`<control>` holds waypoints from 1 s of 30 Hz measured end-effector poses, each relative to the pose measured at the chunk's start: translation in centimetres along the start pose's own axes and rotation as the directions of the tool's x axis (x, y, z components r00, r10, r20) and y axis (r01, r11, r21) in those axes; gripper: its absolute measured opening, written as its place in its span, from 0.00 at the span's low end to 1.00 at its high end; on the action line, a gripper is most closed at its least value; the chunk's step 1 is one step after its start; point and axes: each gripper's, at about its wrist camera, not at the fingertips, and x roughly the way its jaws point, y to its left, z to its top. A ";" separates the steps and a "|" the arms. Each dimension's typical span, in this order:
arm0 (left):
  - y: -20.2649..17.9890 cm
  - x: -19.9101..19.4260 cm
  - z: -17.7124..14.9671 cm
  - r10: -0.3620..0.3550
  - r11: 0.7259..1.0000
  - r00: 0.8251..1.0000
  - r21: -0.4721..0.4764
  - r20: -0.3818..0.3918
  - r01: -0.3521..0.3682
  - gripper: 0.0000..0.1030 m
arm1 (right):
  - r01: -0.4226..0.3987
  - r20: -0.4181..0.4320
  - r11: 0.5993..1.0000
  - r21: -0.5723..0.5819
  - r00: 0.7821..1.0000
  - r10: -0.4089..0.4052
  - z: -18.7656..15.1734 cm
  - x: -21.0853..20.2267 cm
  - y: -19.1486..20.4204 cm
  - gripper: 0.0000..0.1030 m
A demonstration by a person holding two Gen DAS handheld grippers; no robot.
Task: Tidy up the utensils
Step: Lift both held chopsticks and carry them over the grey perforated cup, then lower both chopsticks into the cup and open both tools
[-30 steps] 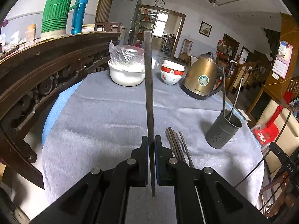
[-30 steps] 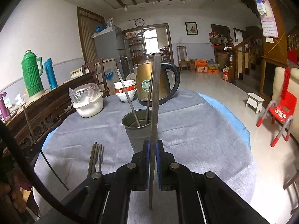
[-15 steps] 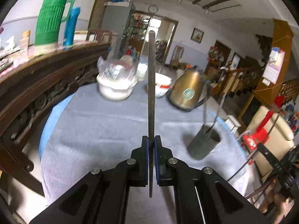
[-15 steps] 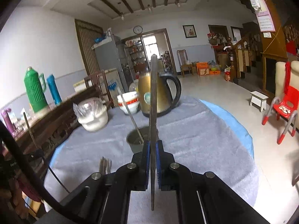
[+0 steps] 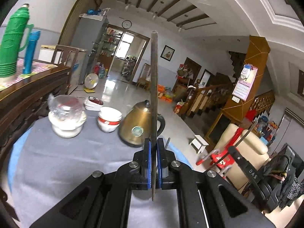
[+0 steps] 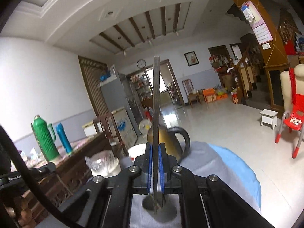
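Between the blue pads of the left gripper (image 5: 153, 152) one flat metal utensil (image 5: 154, 87) is clamped, its long shaft running from the jaws toward twelve o'clock and a short end poking back toward six. Clamped the same way, the right gripper (image 6: 154, 152) pinches a second metal utensil (image 6: 156, 98), also pointing to twelve o'clock. That makes two utensils held, one per gripper, both raised above the table (image 5: 57, 163) with its grey cloth. On the table the left wrist view counts one brass kettle (image 5: 136, 127) just at eleven o'clock of the jaws, one stack of red-and-white bowls (image 5: 109, 119) beside it toward ten, and one white bowl topped with clear plastic (image 5: 66, 117) farther toward nine. On the wooden sideboard stand two flasks, one green flask (image 5: 13, 43) and one blue flask (image 5: 31, 51). Only the right wrist view shows the grey holder cup (image 6: 161, 210), directly beneath its jaws at six o'clock, with the held utensil's lower end over its mouth. Only the left wrist view shows the bowls in full; in the other they are largely hidden behind the fingers.
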 end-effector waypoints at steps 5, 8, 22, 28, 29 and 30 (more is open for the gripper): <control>-0.3 6.6 -0.6 0.036 0.999 0.998 -0.016 -0.057 -0.037 0.06 | -0.010 -0.028 1.000 0.025 1.000 0.010 0.3 4.5 -0.8 0.07; 0.1 10.0 -1.7 0.063 0.998 0.992 -0.022 -0.111 -0.066 0.06 | -0.009 -0.066 1.000 0.009 0.998 0.009 -0.7 6.8 -1.0 0.07; 1.0 16.4 -5.1 0.114 0.993 0.963 0.005 -0.245 -0.116 0.06 | -0.029 -0.313 0.999 -0.043 0.950 0.015 -7.3 15.5 -2.9 0.07; 1.1 17.3 -6.3 0.112 0.994 0.948 0.023 -0.299 -0.110 0.06 | -0.029 -0.358 0.998 -0.049 0.934 0.010 -8.6 16.2 -2.8 0.07; 1.0 17.5 -6.6 0.113 0.994 0.944 0.027 -0.310 -0.110 0.06 | -0.029 -0.366 0.998 -0.049 0.931 0.009 -8.7 16.3 -2.9 0.07; 1.0 17.7 -6.8 0.112 0.994 0.941 0.030 -0.319 -0.108 0.06 | -0.028 -0.372 0.998 -0.049 0.928 0.008 -8.8 16.4 -2.9 0.07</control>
